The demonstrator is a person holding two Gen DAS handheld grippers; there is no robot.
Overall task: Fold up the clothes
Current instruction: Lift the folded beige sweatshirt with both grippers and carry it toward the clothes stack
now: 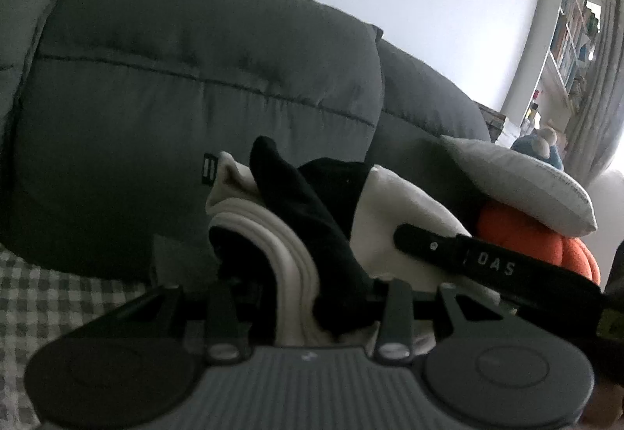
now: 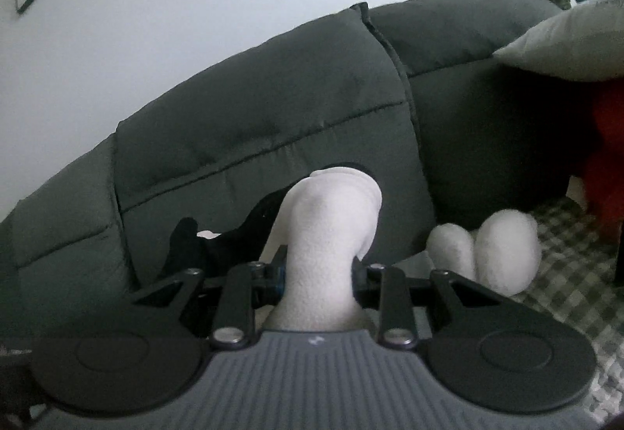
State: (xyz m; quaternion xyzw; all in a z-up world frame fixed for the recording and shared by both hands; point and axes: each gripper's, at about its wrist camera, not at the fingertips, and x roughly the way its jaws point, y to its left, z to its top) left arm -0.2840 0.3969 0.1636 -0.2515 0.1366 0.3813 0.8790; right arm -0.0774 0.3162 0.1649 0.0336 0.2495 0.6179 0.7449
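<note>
A white fleecy sock (image 2: 327, 235) is clamped between the closed-in jaws of the right gripper (image 2: 318, 274), raised before the grey sofa backrest (image 2: 253, 110). A black-and-white ribbed sock bundle (image 1: 296, 235) is pinched in the left gripper (image 1: 312, 297) (its far side also touched by the other tool). Both ends should be kept taut and level while the cuff is rolled over. Two white rolled socks (image 2: 487, 250) lie on the checked cover (image 2: 565, 274), at the seat's back edge.

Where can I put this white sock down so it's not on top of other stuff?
Bare checked cover lies right of the two rolled white socks, before the red cushion. More checked cover lies left of the left gripper, below the sofa's back cushion. The middle is crowded: black-and-white clothes there.
</note>
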